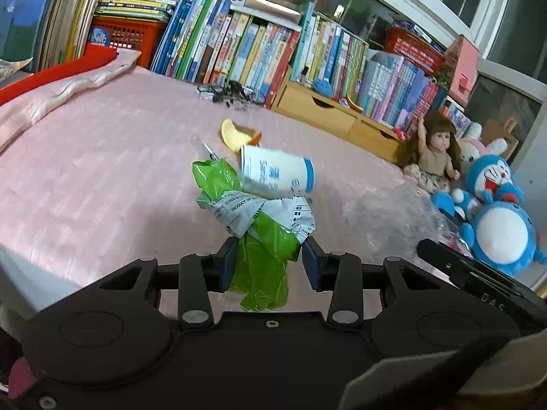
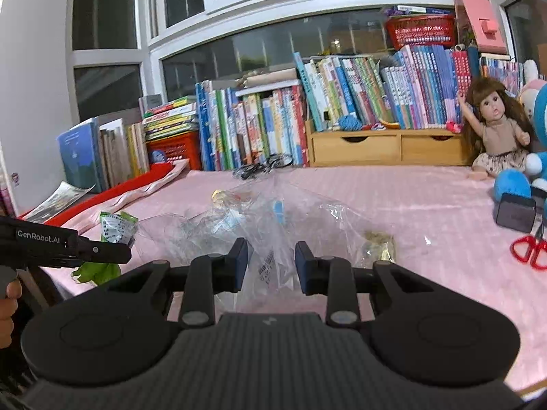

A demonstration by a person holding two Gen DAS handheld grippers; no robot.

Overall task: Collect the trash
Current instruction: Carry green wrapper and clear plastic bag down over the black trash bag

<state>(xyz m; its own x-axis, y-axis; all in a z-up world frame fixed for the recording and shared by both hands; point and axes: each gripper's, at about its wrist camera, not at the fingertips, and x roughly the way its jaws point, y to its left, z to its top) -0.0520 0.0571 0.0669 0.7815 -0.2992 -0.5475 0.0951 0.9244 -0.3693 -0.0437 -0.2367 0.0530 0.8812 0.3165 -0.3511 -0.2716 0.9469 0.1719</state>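
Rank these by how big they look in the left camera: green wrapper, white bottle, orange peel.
1. Crumpled green plastic wrapper, nearest the camera, so unsure.
2. White bottle with blue cap.
3. Curved orange peel.

The wrapper [image 1: 259,225] is bright green with a white panel of black print; the bottle [image 1: 277,171] is white with blue lettering and a blue band; the peel [image 1: 236,135] is yellow-orange; the bag [image 2: 273,225] is clear, with faint grey print. The cover [image 1: 102,157] is pale pink in fine stripes – the basket [image 2: 422,30] red mesh, the scissors [image 2: 530,251] red-handled, the drawers [image 2: 386,148] light wood; both grippers [image 1: 270,263] are black with dark blue pads [image 1: 227,264], and the plush [image 1: 502,235] is blue and white.
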